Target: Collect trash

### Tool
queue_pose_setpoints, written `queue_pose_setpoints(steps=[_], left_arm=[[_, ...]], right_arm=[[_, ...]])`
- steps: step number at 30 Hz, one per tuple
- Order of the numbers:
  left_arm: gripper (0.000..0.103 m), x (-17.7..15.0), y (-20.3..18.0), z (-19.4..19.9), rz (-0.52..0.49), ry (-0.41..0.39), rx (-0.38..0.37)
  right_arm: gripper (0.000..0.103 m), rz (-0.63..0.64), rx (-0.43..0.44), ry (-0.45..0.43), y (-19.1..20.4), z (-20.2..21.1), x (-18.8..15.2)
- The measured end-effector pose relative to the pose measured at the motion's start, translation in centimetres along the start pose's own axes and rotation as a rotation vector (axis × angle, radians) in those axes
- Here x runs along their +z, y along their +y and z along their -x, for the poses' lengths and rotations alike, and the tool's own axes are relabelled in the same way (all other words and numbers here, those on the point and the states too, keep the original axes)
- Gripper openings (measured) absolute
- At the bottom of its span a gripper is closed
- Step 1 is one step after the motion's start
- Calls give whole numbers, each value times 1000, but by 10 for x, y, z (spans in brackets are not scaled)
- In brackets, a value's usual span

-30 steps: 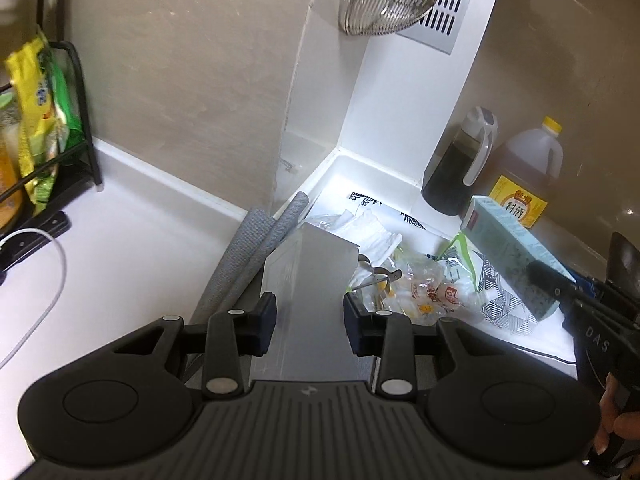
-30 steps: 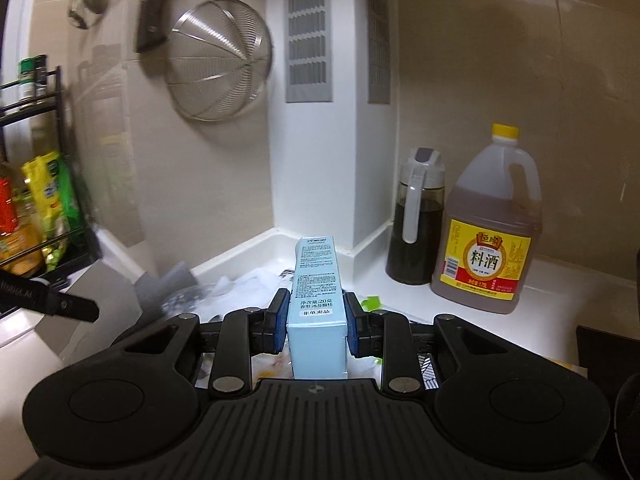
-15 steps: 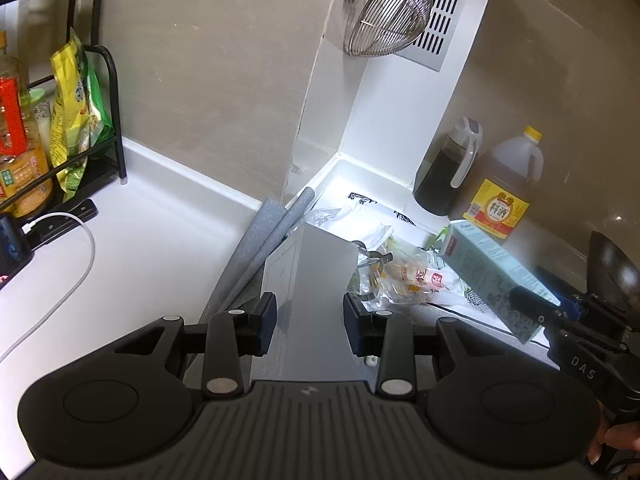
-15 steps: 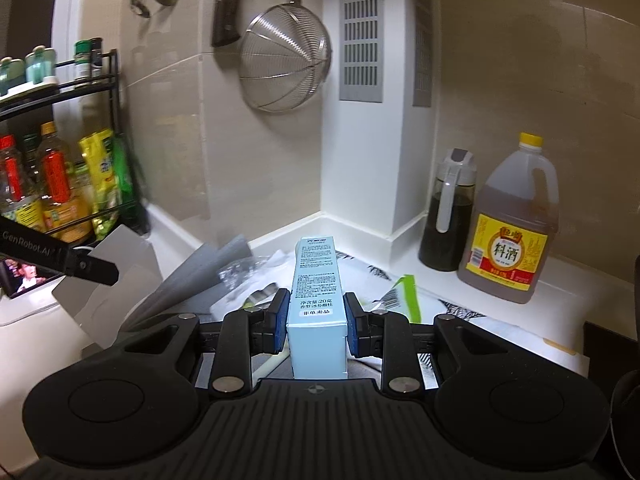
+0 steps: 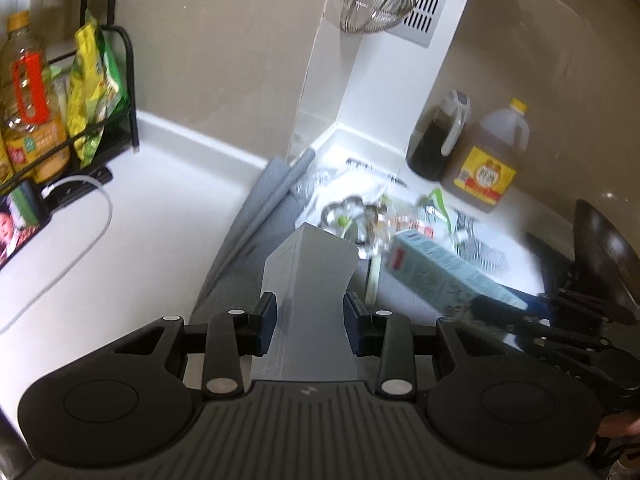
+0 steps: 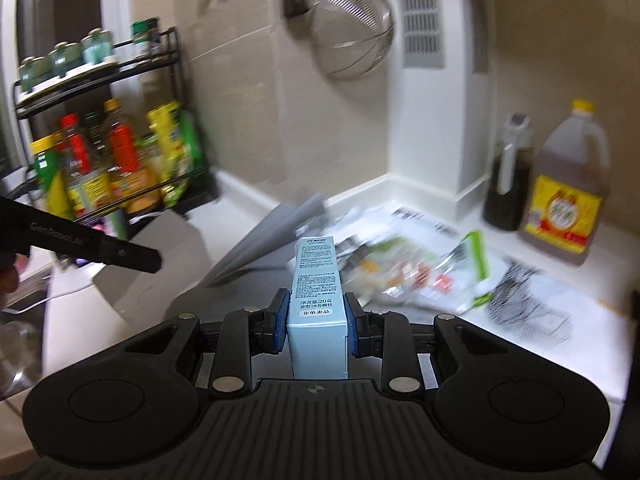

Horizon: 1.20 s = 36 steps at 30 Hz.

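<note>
Blue pads of the right claw (image 6: 316, 322) are clamped on a pale blue carton (image 6: 317, 280), lifted clear of the tabletop (image 6: 560, 344). The left claw (image 5: 308, 326) grips a grey-white box (image 5: 308, 276) the same way. Both pieces look picked and in carry; next they need a bin, none in view. Beyond lie crumpled wrappers (image 6: 420, 272), uncollected, near the corner.
</note>
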<state>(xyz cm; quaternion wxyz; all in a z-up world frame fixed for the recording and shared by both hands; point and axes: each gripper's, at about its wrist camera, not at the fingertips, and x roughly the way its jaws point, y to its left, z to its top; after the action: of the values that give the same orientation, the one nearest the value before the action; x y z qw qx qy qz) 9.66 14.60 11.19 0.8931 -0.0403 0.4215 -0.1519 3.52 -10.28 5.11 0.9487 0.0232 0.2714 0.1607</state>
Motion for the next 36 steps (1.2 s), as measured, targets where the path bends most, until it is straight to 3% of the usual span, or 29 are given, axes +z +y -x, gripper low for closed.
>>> queue_pose_setpoints(steps=[8, 17, 28, 32, 36], left_arm=[[40, -52, 8, 15, -10, 139, 22], [40, -109, 9, 0, -31, 322, 19], [40, -160, 7, -51, -35, 524, 11], [40, -177, 10, -69, -44, 572, 29], [40, -192, 4, -81, -119, 589, 51]], right_arm=[[30, 12, 158, 121, 27, 2, -27], [30, 58, 333, 218, 45, 0, -44], [30, 52, 334, 424, 44, -40, -89], [30, 91, 316, 489, 47, -50, -116], [30, 132, 306, 550, 52, -62, -141]])
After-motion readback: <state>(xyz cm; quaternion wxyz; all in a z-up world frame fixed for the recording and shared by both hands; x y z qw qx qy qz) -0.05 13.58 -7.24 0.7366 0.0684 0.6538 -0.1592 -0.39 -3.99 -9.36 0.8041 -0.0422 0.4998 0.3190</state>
